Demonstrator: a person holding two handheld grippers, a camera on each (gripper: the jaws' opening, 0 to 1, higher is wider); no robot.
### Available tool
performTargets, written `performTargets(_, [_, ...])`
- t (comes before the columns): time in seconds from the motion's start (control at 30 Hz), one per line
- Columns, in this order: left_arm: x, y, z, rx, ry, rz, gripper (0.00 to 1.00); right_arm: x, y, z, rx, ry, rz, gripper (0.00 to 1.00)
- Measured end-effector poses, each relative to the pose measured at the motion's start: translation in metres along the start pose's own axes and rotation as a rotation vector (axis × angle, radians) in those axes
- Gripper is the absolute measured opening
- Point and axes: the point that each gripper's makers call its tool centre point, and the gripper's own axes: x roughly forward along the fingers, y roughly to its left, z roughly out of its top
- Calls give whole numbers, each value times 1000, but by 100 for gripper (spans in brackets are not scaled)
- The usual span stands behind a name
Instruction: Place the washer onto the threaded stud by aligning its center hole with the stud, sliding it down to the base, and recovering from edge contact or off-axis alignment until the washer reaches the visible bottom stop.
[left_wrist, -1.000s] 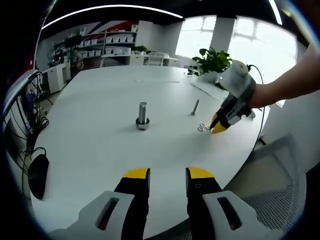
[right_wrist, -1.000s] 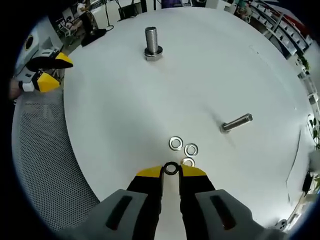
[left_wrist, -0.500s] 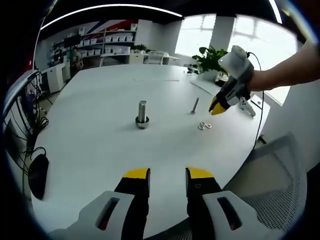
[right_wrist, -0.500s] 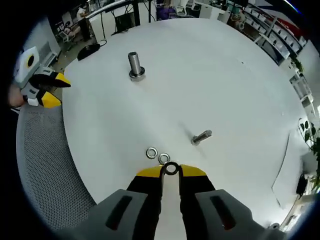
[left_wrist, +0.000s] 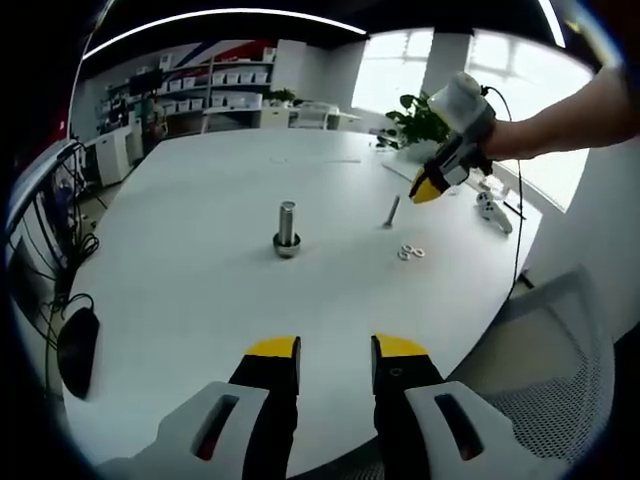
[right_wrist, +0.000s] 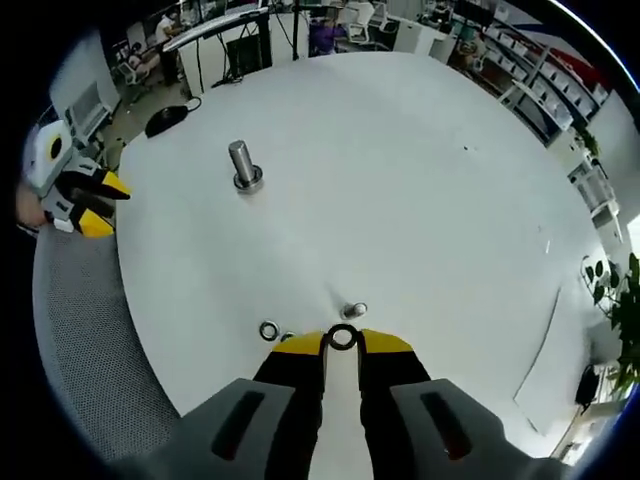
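White table (right_wrist: 430, 200) carries the stud (right_wrist: 241, 163) at 11 o'clock. Right gripper (right_wrist: 342, 342) pinches a washer (right_wrist: 342, 337) aloft; threading remains. Left gripper (left_wrist: 335, 347) is spread, idle.

**Hidden and cut off**

In the right gripper view, the yellow jaw tips of the right gripper (right_wrist: 342, 343) cover part of a loose washer (right_wrist: 287, 338) and the lower end of the lying bolt (right_wrist: 354, 311). The stud (left_wrist: 287, 228) threads are too small to discern.
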Motion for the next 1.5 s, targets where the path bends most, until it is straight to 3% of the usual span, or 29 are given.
performTargets(0.63, [0, 1, 1, -4, -4, 6, 26, 13, -8, 12, -40, -4, -30, 14])
performTargets(1.5, [0, 1, 0, -4, -2, 4, 26, 27, -11, 4, -63, 51, -21, 14])
